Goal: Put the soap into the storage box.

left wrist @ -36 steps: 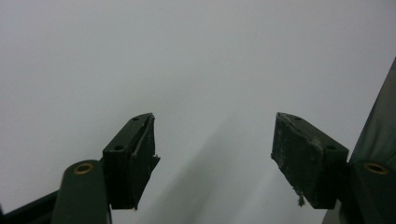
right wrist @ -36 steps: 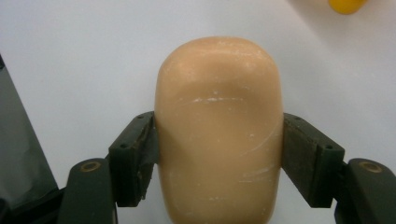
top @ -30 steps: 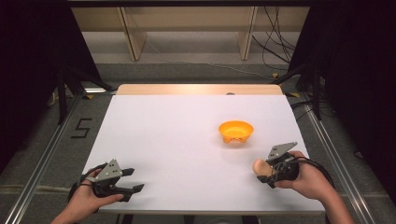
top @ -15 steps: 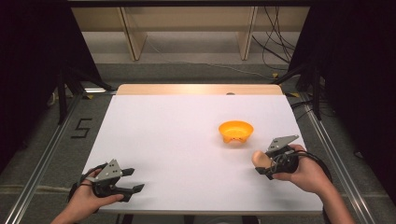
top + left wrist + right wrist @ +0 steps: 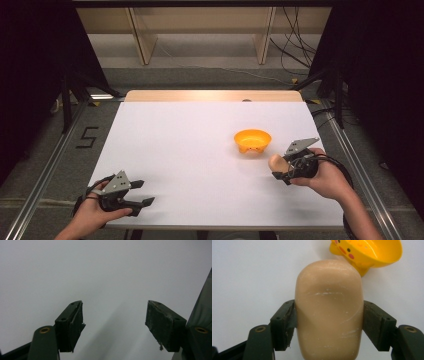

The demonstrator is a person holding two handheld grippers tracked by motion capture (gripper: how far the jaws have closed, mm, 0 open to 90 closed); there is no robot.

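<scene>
The right claw point(image 5: 281, 170) holds a tan soap point(image 5: 275, 162). In the right gripper view the soap point(image 5: 329, 307) sits between the two black jaws, and both pads press on its sides. Its long way runs straight out from the claw point(image 5: 329, 312), so its round end sticks out in front.

The yellow bowl point(image 5: 253, 140) sits on the white desk point(image 5: 200, 150), just past the soap. In the high view it is up and a bit to the left of the right claw. In the right gripper view the bowl point(image 5: 372, 252) is right ahead of the soap's tip, a little to the right, and its open top tips toward the camera. It has a small face with pink cheeks on its side. The soap and the bowl are close but do not touch.

I think the soap is meant to go into the bowl. For that, the right hand needs to go a short way forward, up over the rim.

The left claw point(image 5: 142, 192) is far off, at the near left corner of the desk. Its jaws point(image 5: 115, 317) are wide apart with nothing between them, just bare desk. The right hand is much nearer to the bowl.
</scene>
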